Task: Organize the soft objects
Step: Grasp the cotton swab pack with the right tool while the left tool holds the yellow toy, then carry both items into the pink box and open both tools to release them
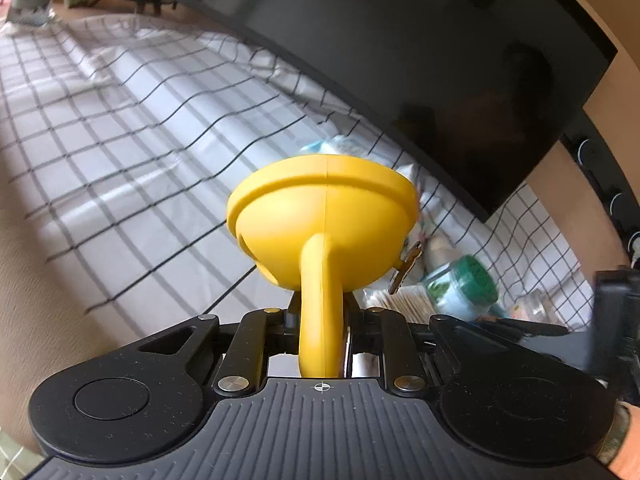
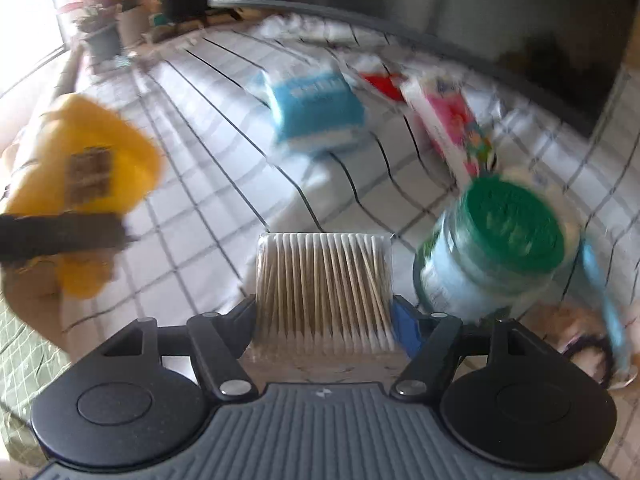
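Observation:
My left gripper (image 1: 320,320) is shut on the stem of a yellow soft rubber toy (image 1: 322,216), holding it above the checked white cloth (image 1: 140,140). The toy also shows, blurred, at the left of the right wrist view (image 2: 92,176). My right gripper (image 2: 324,312) is shut on a clear pack of cotton swabs (image 2: 324,288), held over the same cloth (image 2: 224,184). A blue tissue pack (image 2: 316,112) and a pink and white packet (image 2: 448,120) lie on the cloth ahead.
A jar with a green lid (image 2: 504,240) stands just right of the swabs; it also shows in the left wrist view (image 1: 464,284). A large black screen (image 1: 420,60) runs along the far edge. Potted plants (image 2: 104,28) stand far left.

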Demonstrator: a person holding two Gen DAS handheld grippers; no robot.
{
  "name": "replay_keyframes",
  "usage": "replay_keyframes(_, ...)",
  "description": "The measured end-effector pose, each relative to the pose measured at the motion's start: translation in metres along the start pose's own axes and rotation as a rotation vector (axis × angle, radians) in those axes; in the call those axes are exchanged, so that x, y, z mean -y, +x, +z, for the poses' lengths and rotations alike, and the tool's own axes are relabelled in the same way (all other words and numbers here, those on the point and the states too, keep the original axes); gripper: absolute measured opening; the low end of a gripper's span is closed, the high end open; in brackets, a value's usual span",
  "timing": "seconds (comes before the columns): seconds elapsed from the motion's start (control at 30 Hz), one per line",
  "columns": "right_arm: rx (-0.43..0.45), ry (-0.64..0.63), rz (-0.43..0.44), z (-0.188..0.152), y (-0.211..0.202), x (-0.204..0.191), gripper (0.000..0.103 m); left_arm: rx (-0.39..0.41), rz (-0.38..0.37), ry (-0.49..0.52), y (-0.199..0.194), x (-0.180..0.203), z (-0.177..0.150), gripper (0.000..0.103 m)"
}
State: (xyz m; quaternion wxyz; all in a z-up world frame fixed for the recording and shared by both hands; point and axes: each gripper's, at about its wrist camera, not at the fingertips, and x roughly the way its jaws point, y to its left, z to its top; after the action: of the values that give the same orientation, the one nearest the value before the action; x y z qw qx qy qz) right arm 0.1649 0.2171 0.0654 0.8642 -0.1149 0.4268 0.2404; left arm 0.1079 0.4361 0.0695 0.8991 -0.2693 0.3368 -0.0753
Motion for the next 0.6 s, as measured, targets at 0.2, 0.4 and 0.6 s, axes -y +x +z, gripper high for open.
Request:
replay_keyframes(0.2, 0.134, -0.015, 0.005, 0.030, -0.084, 0.030, 0.070, 0.055, -0.019, 0.061, -0.002, 0.054, 0.036, 0.020)
replay_keyframes(0.4, 0.246, 0.022, -0.100, 0.037, -0.164, 0.102, 0.070, 0.070, -0.051, 0.104, 0.006, 0.130, 0.066, 0.020)
replay_keyframes(0.6, 0.339, 0.095, -0.252, 0.004, -0.227, 0.179, 0.070, 0.022, -0.133, 0.194, 0.028, 0.227, 0.061, 0.021)
